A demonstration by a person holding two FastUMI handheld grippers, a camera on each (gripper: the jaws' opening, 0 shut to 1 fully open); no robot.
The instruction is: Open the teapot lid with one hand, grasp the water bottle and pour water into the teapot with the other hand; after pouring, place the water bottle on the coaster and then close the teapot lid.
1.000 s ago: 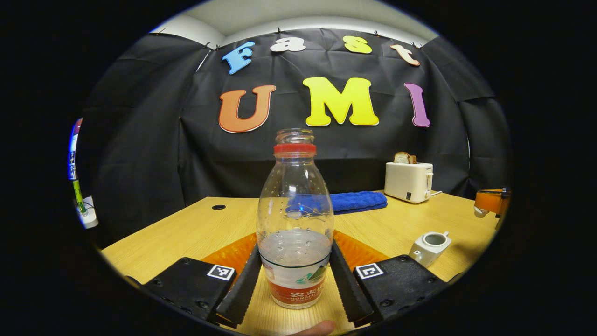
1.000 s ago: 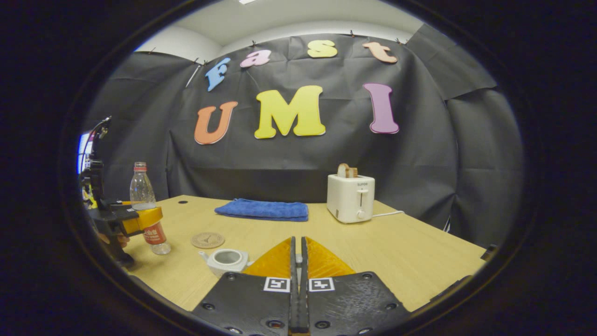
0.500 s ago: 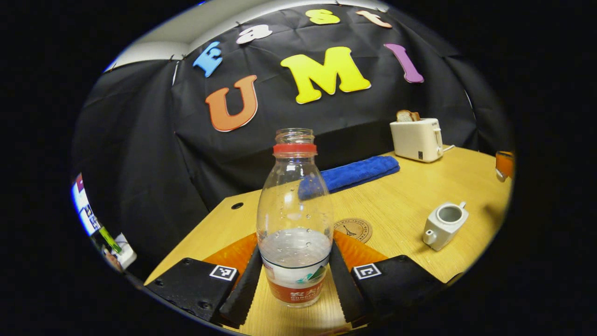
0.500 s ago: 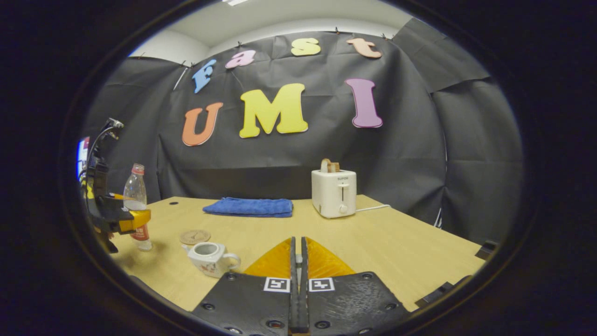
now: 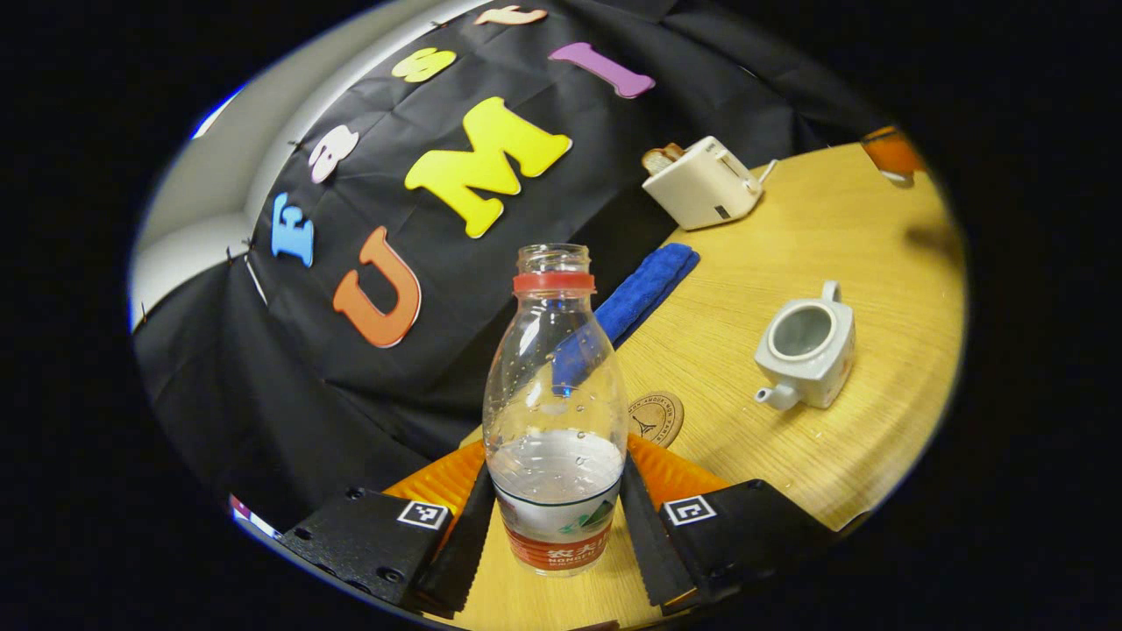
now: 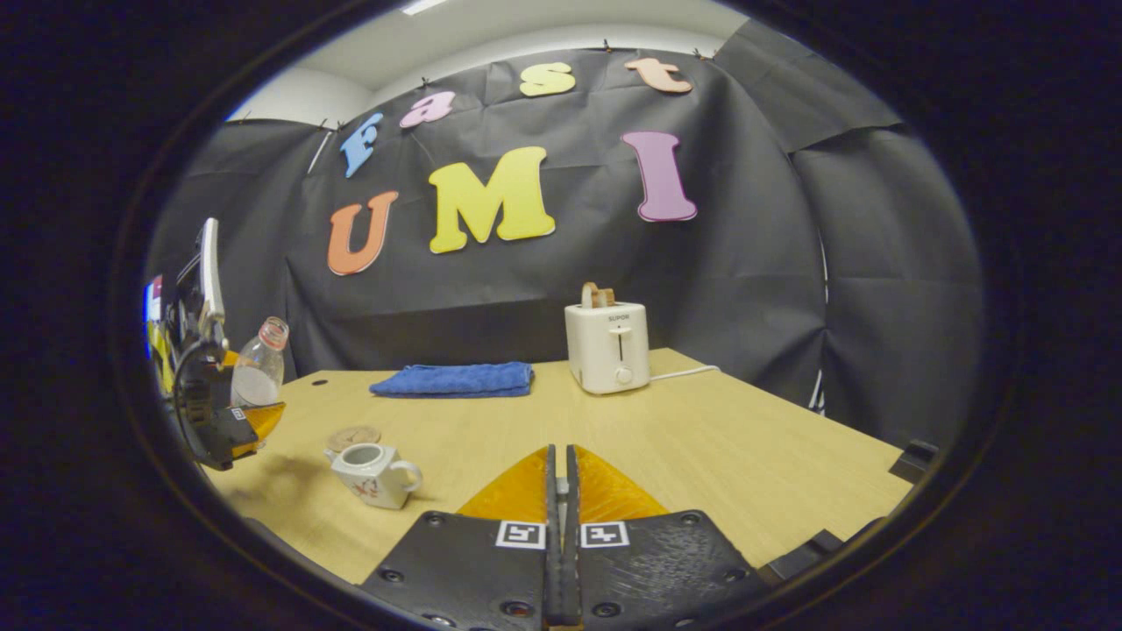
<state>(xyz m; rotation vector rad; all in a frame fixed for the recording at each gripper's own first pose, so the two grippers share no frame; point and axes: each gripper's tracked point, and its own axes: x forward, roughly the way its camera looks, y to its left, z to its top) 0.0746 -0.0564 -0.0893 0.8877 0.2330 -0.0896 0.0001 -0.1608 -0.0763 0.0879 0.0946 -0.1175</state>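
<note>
Water bottle (image 5: 555, 412), uncapped and part full, is clamped between the left gripper (image 5: 554, 535) fingers, lifted and tipped, near the lidless teapot (image 5: 806, 346) (coaster (image 5: 656, 418) just beside it). Bring the neck over the teapot's opening before tilting further, then pour slowly. The right gripper (image 6: 558, 561) is pressed closed; whether it holds the lid I cannot tell.

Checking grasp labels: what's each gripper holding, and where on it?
Left gripper clamps the water bottle at its lower body, at the label. Right gripper is shut; what it holds cannot be told.
</note>
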